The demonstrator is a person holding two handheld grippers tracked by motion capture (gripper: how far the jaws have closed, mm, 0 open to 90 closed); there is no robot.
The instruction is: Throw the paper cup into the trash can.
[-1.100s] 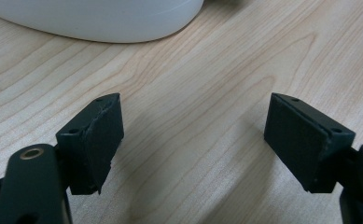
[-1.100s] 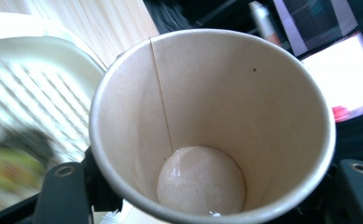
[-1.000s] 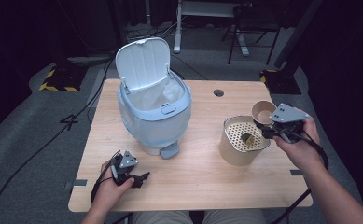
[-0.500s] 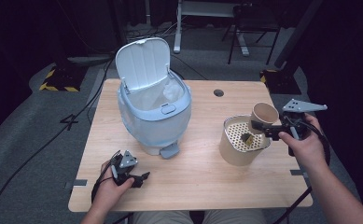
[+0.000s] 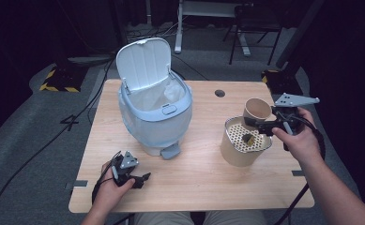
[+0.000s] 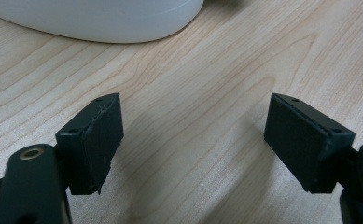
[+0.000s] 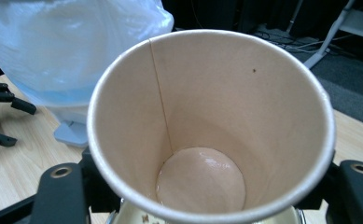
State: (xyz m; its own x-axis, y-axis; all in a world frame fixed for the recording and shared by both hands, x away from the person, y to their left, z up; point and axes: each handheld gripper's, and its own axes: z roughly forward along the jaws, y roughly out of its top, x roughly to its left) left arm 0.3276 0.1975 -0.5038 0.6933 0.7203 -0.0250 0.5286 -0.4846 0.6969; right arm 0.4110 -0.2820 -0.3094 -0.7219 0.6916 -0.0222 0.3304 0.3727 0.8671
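We have the tan paper cup (image 5: pixel 257 110) pinched across its body in the right gripper (image 5: pixel 263 125), the jaws closed in on its two sides so that the open mouth looks back at the gripper's camera with a wet film on the bottom (image 7: pixel 200 179). The cup hangs just above the round beige container with a perforated strainer insert (image 5: pixel 244 143), which sits directly below the jaws. The risk we see is the soft wall: if we squeeze harder it may buckle and slip out — if we ease off, the tilted cup could drop onto the strainer or roll off the table (image 5: pixel 203 183). Any leftover drops could also run onto the wood if we swing it toward the pale blue pedal bin with the raised lid (image 5: pixel 155 110), well off to the far side of the jaws, without keeping it level. The left gripper (image 5: pixel 132 174) rests low on the table near the bin's base, its jaws wide apart with nothing between them. Against the earlier frames, the right hand has lifted a little and the cup has tipped from mouth-down over the strainer toward level — the left has not shifted.
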